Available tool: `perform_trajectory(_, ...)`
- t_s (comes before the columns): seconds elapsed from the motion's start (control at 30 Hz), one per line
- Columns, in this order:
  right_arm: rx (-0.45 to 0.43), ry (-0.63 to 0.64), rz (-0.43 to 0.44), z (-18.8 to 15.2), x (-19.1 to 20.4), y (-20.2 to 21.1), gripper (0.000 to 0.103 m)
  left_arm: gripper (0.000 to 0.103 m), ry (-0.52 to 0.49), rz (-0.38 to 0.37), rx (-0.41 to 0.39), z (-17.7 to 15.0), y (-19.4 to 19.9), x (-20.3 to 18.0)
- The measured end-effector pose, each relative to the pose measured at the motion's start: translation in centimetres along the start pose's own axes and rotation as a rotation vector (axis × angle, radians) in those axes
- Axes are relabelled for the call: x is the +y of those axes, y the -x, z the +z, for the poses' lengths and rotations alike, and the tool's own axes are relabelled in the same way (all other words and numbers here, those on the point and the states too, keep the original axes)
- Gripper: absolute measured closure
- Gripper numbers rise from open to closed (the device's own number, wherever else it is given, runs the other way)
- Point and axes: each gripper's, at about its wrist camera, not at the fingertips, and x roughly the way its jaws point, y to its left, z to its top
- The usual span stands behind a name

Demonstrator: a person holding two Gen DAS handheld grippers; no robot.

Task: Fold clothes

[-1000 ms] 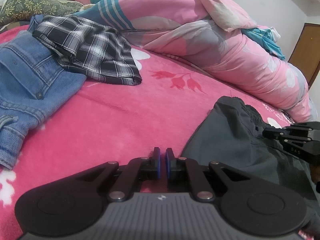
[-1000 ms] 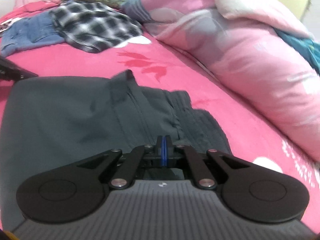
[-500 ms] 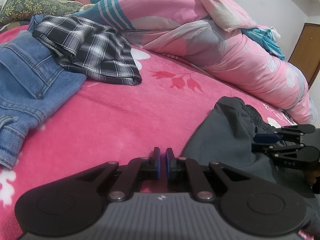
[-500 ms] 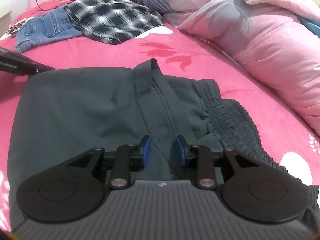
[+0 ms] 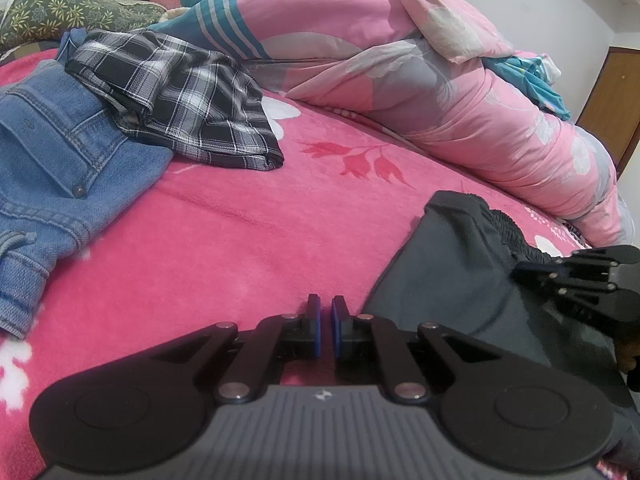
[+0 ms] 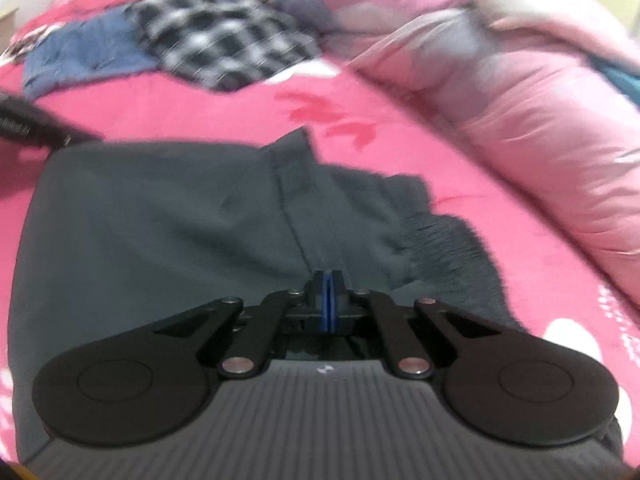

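Note:
Dark grey pants (image 6: 160,216) lie folded on the pink bed, with the elastic waistband (image 6: 452,240) at the right; they also show in the left wrist view (image 5: 452,276). My right gripper (image 6: 328,280) is shut just above the pants' middle seam, and I cannot tell whether any cloth is between the pads; it also shows in the left wrist view (image 5: 520,270). My left gripper (image 5: 326,312) is nearly shut with a thin gap, empty, over the bare pink blanket just left of the pants.
Blue jeans (image 5: 44,160) and a black-and-white plaid garment (image 5: 180,100) lie at the far left. A bunched pink quilt (image 5: 460,100) runs along the back and right. A green floral pillow (image 5: 52,4) sits far left. A brown door (image 5: 612,100) is at the right.
My right gripper opened half a second ago and has shut again over the pants' seam, moving fast enough to blur its view. The left gripper has not moved.

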Motion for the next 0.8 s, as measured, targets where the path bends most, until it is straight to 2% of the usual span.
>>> perform_trajectory(0.1, -0.015, -0.035, -0.052, -0.6, -0.6, 0.5, 0.103, 0.094, 0.0, 0.0, 0.0, 0.0, 0.0, 0.0)
perform_trajectory(0.3, 0.037, -0.048, -0.171, -1.9, -0.5, -1.4, 0.102, 0.094, 0.0, 0.0, -0.001, 0.0, 0.0, 0.0)
perform_trajectory(0.37, 0.021, -0.056, -0.173, -1.7, -0.4, -1.1, 0.101, 0.094, 0.003, -0.002, -0.001, 0.0, 0.0, 0.0)
perform_trajectory(0.53, -0.074, -0.079, -0.148, -0.6, -0.5, 1.0, 0.101, 0.094, 0.018, -0.009, -0.001, 0.0, 0.0, 0.2)
perform_trajectory(0.67, -0.129, -0.1, -0.04, 1.2, -0.4, 0.8, 0.101, 0.094, 0.028, -0.012, -0.001, 0.0, 0.1, 0.3)
perform_trajectory(0.73, -0.117, -0.083, 0.035, 2.3, 0.3, -0.5, 0.101, 0.094, 0.031, -0.013, 0.0, 0.0, 0.2, 0.3)
perform_trajectory(0.8, -0.075, -0.071, 0.076, 3.1, 0.9, -2.5, 0.1, 0.094, 0.036, -0.017, 0.0, 0.1, 0.2, 0.4)
